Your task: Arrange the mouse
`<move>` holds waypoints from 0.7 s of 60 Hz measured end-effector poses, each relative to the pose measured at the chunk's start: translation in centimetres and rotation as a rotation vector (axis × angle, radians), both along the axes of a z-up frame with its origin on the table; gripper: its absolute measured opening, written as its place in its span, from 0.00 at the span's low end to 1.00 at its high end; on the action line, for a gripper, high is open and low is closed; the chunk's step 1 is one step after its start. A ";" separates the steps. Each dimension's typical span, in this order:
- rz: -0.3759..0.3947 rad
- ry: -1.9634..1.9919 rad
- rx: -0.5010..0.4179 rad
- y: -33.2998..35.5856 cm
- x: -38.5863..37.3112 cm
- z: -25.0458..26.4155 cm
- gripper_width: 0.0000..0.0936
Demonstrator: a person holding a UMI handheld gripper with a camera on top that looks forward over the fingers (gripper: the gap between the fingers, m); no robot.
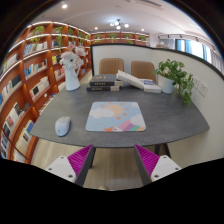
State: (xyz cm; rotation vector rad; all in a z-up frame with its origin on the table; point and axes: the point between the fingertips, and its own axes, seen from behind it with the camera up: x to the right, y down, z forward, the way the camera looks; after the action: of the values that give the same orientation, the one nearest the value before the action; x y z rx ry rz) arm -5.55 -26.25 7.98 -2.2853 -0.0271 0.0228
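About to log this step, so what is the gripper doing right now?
Gripper: open, holding nothing; the mouse lies on the table beyond the fingers, beside the mouse pad.

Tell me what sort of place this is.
Likely a library or reading room: long bookshelves line the wall, stacked books lie on the grey table, and a potted plant stands there too.

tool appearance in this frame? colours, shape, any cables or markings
The tool shows two fingers, each with a white outer body and a magenta pad on the inner face. The left pad and right pad look ridged or striped. No cables, markings, hand or sleeve are visible.
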 end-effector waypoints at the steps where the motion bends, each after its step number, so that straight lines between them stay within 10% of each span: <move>1: 0.008 0.007 -0.012 -0.3 -0.8 -0.7 0.86; 24: 0.192 0.064 -0.143 2.8 -18.1 -8.2 0.86; 42: 0.199 0.050 -0.120 12.4 -24.0 -8.3 0.84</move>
State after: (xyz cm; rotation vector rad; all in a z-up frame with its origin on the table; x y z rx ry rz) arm -29.52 -13.89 -0.30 -2.3926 -0.2326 0.1891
